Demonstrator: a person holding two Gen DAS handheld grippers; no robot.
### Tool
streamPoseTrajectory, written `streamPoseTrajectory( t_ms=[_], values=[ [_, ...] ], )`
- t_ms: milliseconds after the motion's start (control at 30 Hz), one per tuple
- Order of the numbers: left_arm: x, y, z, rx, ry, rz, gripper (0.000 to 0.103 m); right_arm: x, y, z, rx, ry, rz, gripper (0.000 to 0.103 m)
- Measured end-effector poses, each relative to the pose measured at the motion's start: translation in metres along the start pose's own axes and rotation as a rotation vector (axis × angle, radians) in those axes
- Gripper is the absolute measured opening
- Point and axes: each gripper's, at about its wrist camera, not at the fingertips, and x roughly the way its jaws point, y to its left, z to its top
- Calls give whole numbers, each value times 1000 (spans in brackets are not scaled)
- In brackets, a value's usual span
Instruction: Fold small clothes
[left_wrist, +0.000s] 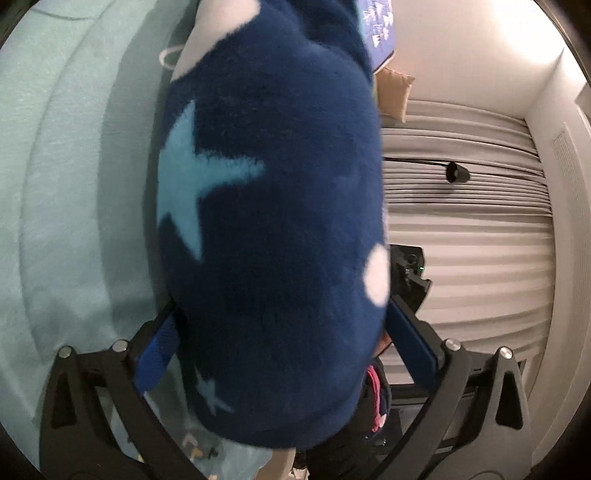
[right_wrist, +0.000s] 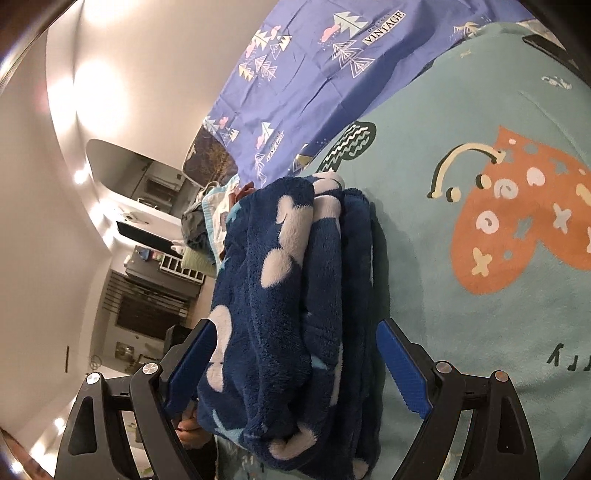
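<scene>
- One navy fleece garment (left_wrist: 273, 229) fills the middle of the left wrist view, bunched into a thick roll between the two blue pads (left_wrist: 157, 350) of the left gripper (left_wrist: 280, 332).
- Left gripper jaws stand wide, one pad on each side of the roll; fleece touches or overlaps both pads, but whether they squeeze it, cannot tell.
- Prints counted on this side of the fleece: two light-blue stars, one white dot, one white patch at the top.
- One mint blanket (left_wrist: 62, 192) lies to the left of the roll, in broad folds.
- One pleated pale curtain (left_wrist: 469, 229) on the right, one tan cushion (left_wrist: 397, 92) above it, one black lamp head (left_wrist: 458, 171) on a thin arm.
- Right wrist view: same one navy fleece garment (right_wrist: 291, 302), folded in several layers, lying on the mint blanket (right_wrist: 436, 229) near its left edge.
- Right gripper (right_wrist: 295, 373) jaws wide apart, straddling the near end of the stack; left pad (right_wrist: 192, 365) touches the fleece, right pad (right_wrist: 402, 365) sits just beside it over the blanket. No firm grip visible.
- White dots on the fleece here: many, too bunched to count.
- One orange heart print (right_wrist: 524, 221) on the blanket, well apart from the fleece.
- One purple sheet (right_wrist: 306, 81) with tree prints along the far edge.
- One small pile of other clothes (right_wrist: 208, 218) past the far end of the fleece.
</scene>
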Motion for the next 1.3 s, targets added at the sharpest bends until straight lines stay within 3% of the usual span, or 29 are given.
streamPoseTrajectory(
  t_ms=[133, 333, 433, 600, 633, 733, 867, 1033, 1100, 1233, 1300],
  values=[
    [9, -13, -2, 43, -16, 54, 100, 8, -4, 6, 6, 14, -25, 90],
    [6, -18, -8, 80, -71, 119, 79, 26, -15, 26, 27, 47, -15, 90],
    [5, -19, -10, 78, -83, 118, 74, 43, -18, 41, 13, 141, 44, 91],
    [5, -18, -10, 72, -82, 117, 73, 64, -28, 70, 1, 234, 172, 95],
    [4, -17, -9, 73, -78, 118, 73, 69, -30, 75, -10, 254, 155, 100],
    [5, -16, -7, 70, -65, 115, 74, 88, -39, 84, -41, 323, 69, 101],
    [5, -11, -4, 66, -52, 108, 77, 110, -41, 82, -40, 379, 201, 101],
    [3, -2, -7, 66, -61, 93, 77, 129, -29, 80, -78, 387, 202, 103],
    [3, -1, -7, 66, -66, 90, 77, 130, -21, 74, -111, 365, 175, 101],
    [1, -4, -6, 49, -76, 62, 76, 122, -2, 53, -165, 297, 165, 73],
    [-3, -13, -8, 70, -85, 69, 75, 116, 7, 51, -181, 269, 150, 65]
  ],
)
